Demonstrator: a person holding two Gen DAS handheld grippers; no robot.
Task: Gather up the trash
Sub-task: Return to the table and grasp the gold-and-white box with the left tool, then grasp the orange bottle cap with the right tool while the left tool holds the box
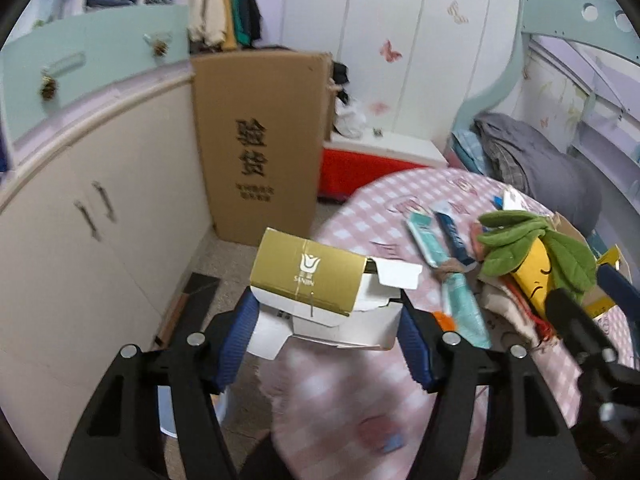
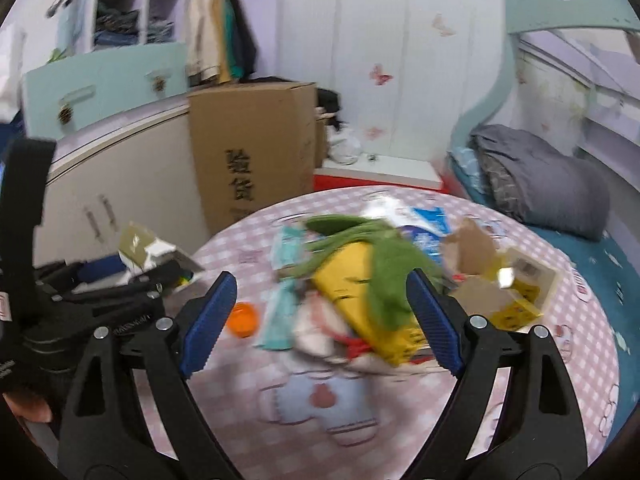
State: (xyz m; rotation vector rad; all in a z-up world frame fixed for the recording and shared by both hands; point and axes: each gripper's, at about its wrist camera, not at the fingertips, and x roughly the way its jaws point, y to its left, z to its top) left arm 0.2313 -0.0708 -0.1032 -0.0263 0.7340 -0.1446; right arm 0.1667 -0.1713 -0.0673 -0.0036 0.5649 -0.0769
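Observation:
My left gripper (image 1: pixel 326 320) is shut on a gold and white cardboard box (image 1: pixel 308 276) with open flaps, held above the left edge of the round table (image 1: pixel 348 384). The box also shows at the left of the right wrist view (image 2: pixel 150 250). My right gripper (image 2: pixel 320 320) is open and empty above a pile on the table: a yellow and green plush toy (image 2: pixel 360 284), teal wrappers (image 2: pixel 280 312), an orange cap (image 2: pixel 242 320), torn brown cardboard (image 2: pixel 472 248) and a yellow box (image 2: pixel 516 304). The right gripper shows at the right of the left wrist view (image 1: pixel 592 320).
A tall brown carton (image 1: pixel 260 140) leans by a cream cabinet (image 1: pixel 100 240) on the left. A red and white box (image 1: pixel 372 160) stands behind the table. A bed with a grey blanket (image 1: pixel 540 160) is on the right. A white bin edge (image 1: pixel 168 412) shows below the left gripper.

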